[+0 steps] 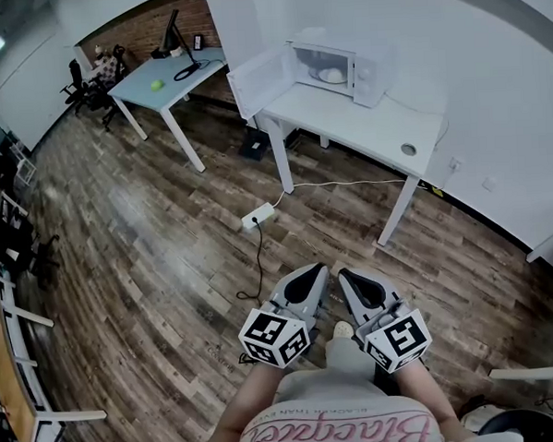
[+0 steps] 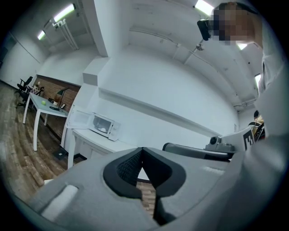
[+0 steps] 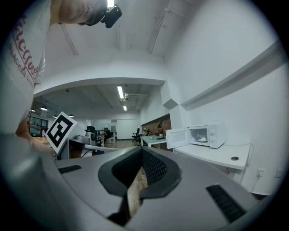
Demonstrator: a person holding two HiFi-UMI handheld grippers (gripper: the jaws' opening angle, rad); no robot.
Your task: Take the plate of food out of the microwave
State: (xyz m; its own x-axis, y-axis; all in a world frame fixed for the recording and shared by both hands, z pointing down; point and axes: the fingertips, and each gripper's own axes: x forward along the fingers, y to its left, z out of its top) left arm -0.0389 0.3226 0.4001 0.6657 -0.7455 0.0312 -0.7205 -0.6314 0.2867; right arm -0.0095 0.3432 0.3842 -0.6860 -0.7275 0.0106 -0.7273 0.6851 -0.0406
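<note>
A white microwave (image 1: 335,68) stands on a white table (image 1: 364,123) against the far wall, its door (image 1: 258,81) swung wide open to the left. Inside it sits a pale plate of food (image 1: 331,75). The microwave (image 2: 104,125) looks small and distant in the left gripper view, and the microwave (image 3: 208,134) shows again in the right gripper view with the plate (image 3: 202,139) in its cavity. My left gripper (image 1: 313,272) and right gripper (image 1: 347,275) are held side by side close to the body, far from the table. Both are shut and hold nothing.
A power strip (image 1: 258,216) and its black cable lie on the wooden floor between me and the table. A light blue desk (image 1: 167,81) with a green ball and a lamp stands further left. Chairs line the left side (image 1: 16,368).
</note>
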